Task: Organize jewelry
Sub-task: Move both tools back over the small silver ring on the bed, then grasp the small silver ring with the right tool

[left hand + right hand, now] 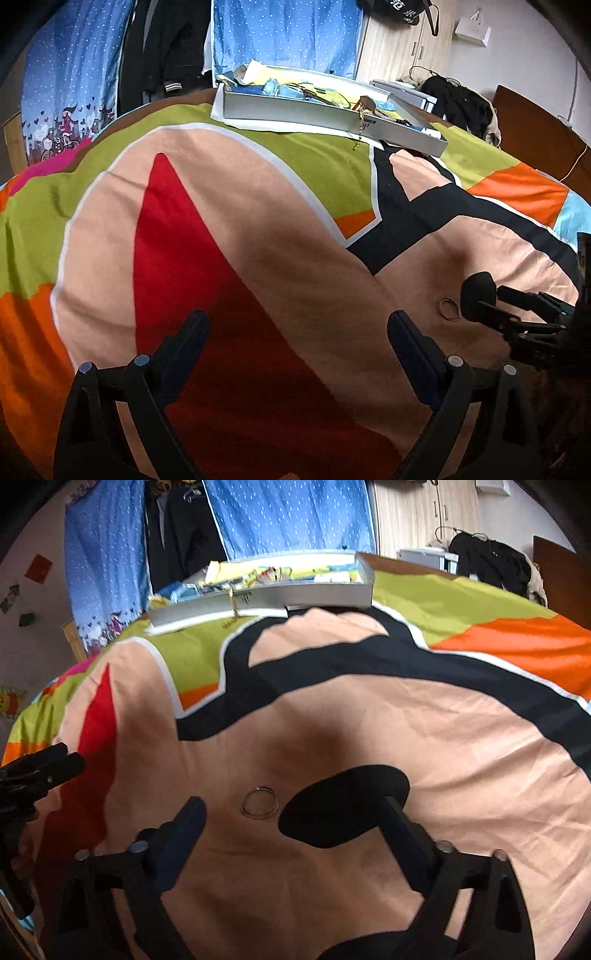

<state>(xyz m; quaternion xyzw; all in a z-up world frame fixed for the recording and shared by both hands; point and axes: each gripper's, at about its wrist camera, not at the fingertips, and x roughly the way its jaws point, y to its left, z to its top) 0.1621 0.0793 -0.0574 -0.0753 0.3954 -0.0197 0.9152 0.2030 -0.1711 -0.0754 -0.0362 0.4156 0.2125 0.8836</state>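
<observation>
A thin metal ring (259, 802) lies flat on the peach part of the bedspread, just ahead of and between the open fingers of my right gripper (293, 812). It also shows in the left wrist view (449, 308), beside the right gripper's fingertip (478, 295). My left gripper (297, 334) is open and empty over the red patch. A grey shallow box (332, 120) with jewelry and coloured items sits at the far side of the bed; a gold chain (359, 133) hangs over its front wall. The box also shows in the right wrist view (266, 598).
The colourful bedspread (258, 221) covers the whole bed. Blue dotted curtains (284, 33) and dark hanging clothes (170, 48) stand behind. A black bag (461, 99) lies at the far right by a wooden headboard (535, 136).
</observation>
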